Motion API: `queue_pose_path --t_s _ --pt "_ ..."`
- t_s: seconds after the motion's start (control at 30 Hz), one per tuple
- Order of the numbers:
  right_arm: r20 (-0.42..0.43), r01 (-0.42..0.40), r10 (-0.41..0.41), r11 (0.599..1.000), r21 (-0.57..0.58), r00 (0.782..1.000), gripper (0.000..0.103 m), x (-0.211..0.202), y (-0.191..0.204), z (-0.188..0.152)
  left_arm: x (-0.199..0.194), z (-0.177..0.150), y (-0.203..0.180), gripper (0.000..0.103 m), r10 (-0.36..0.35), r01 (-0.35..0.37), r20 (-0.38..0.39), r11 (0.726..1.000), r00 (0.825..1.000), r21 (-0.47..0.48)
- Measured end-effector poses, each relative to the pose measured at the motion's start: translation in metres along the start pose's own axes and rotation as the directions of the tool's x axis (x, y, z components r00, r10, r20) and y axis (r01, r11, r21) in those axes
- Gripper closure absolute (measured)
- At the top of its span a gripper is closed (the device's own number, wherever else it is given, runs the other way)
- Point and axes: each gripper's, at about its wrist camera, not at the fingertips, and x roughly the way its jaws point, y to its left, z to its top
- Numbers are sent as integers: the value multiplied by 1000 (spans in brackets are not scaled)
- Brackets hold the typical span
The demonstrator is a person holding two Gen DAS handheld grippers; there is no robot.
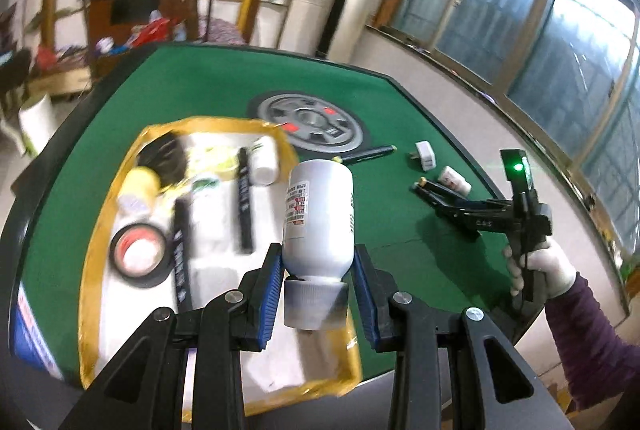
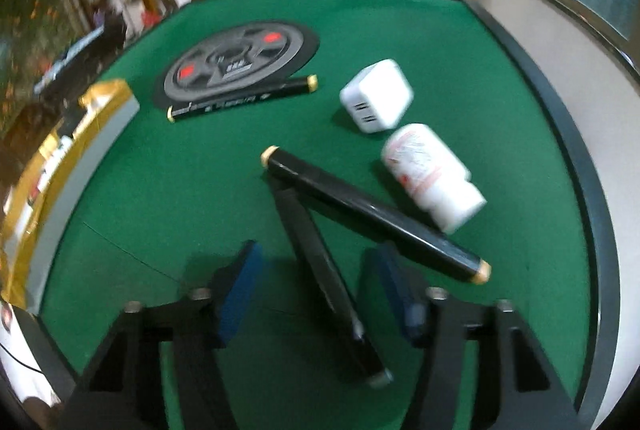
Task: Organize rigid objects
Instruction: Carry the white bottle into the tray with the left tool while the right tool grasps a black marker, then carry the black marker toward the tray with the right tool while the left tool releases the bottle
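Note:
My left gripper (image 1: 318, 254) is shut on a white bottle (image 1: 318, 205), gripped near its shoulder with the grey cap toward the camera. It hangs over the right rim of the gold-edged tray (image 1: 92, 250). My right gripper (image 2: 318, 248) points down at the green table (image 2: 160, 189), and its blue pads (image 2: 240, 290) stand either side of a black marker (image 2: 320, 282) without pressing on it. A second black marker (image 2: 372, 213) crosses the first at its far end. In the left wrist view the right gripper (image 1: 424, 187) is held by a gloved hand (image 1: 540, 266).
A small white bottle with red print (image 2: 432, 177), a white charger (image 2: 376, 95) and a third marker (image 2: 240, 97) lie on the felt by a wheel-shaped mat (image 2: 240, 61). The tray holds a tape roll (image 1: 138, 256), markers (image 1: 244, 205) and another bottle (image 1: 264, 161).

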Motion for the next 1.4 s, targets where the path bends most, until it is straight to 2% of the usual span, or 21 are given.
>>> queue_pose_path --t_s 0.1,0.2,0.23,0.47,0.6,0.83,1.07,1.2,1.23,1.27,1.3,1.4 --pt "13 37 -36 998 -43 999 63 10 12 7 -5 -6 12 68 14 -14 0 1000 1000 -26" --pt "24 18 -17 999 -29 1000 84 8 13 7 -8 -12 20 68 18 -18 6 999 1000 -47" --pt "27 7 -6 1000 -17 1000 88 7 13 5 -8 -13 22 68 21 -21 7 998 1000 -54" --pt "93 -63 56 995 75 994 89 -11 12 -14 3 -21 38 68 26 -28 -25 995 999 -101" --pt "152 -174 152 975 140 977 89 -30 8 -16 16 -22 47 68 22 -30 -69 991 997 -127" --pt "194 -362 338 926 108 921 89 -56 45 -7 57 -26 45 68 78 -108 -209 984 975 -139" --pt "165 -468 453 881 66 876 89 -61 94 3 77 -7 45 67 117 -147 -234 983 965 -113" --pt "134 -521 509 849 85 850 89 -53 119 9 82 -1 44 67 148 -175 -230 979 962 -103" --pt "126 -533 521 841 94 844 89 -50 125 11 84 0 45 66 152 -180 -230 978 961 -107" --pt "120 -542 530 835 101 839 89 -48 130 13 84 0 47 60 153 -184 -233 976 960 -117" --pt "114 -551 540 828 107 834 89 -45 137 15 84 -1 49 49 150 -183 -236 975 960 -127" --pt "98 -565 557 815 127 825 89 -39 154 21 78 -3 49 45 121 -156 -227 978 966 -141"
